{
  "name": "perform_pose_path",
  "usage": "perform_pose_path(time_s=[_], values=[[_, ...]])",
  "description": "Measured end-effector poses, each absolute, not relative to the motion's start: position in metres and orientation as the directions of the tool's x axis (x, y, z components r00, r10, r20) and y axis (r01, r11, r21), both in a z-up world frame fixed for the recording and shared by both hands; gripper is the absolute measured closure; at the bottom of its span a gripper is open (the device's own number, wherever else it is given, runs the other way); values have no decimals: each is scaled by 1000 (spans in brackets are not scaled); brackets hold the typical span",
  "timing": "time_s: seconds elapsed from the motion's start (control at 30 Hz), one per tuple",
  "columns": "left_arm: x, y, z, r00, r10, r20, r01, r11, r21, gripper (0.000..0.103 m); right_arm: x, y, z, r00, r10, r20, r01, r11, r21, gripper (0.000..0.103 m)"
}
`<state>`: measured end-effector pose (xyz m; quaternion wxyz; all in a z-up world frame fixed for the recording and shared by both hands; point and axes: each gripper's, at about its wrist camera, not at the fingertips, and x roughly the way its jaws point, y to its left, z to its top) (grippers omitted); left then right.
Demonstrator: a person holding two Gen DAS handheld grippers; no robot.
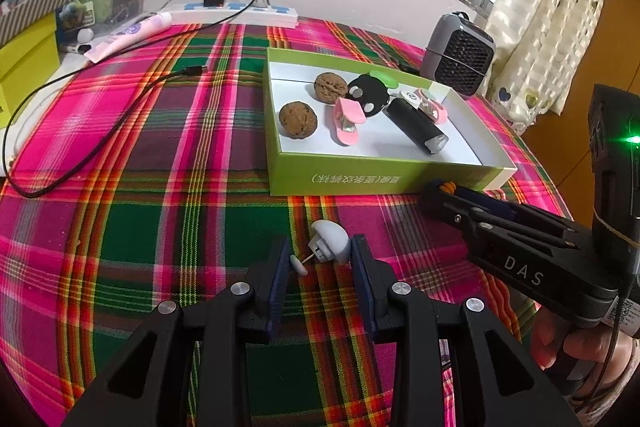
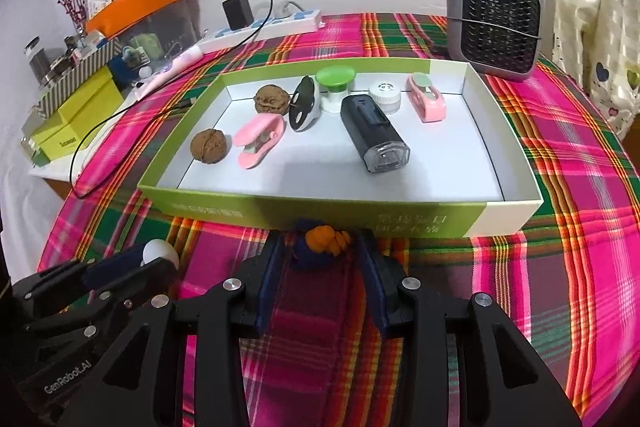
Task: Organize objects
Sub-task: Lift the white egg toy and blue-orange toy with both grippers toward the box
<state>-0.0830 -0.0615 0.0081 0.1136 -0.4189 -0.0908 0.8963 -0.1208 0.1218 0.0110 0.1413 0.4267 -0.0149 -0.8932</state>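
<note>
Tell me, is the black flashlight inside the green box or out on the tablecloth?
Inside. The black flashlight lies on its side on the white floor of the green box.

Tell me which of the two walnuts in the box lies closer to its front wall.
The smoother, rounder walnut at the box's left end, beside the pink stapler; the other walnut sits farther back.

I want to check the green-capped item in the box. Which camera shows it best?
The right wrist view: the green-capped item stands unobstructed at the box's back wall, white base visible. In the left wrist view only its green top peeks behind the black-and-white object.
</note>
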Motion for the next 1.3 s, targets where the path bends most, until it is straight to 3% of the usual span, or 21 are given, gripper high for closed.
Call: perform_pose_path(time_s=[0.23,1.3], values=[[-83,-60,8,-623,277,-732,-130,-959,-252,74,-120,124,11,-597,-271,-755,243,-958,152,74],[-80,-26,12,-615,242,-750,-184,-970,-162,74,-95,146,14,-576,-295,-762,337,-935,108,74]])
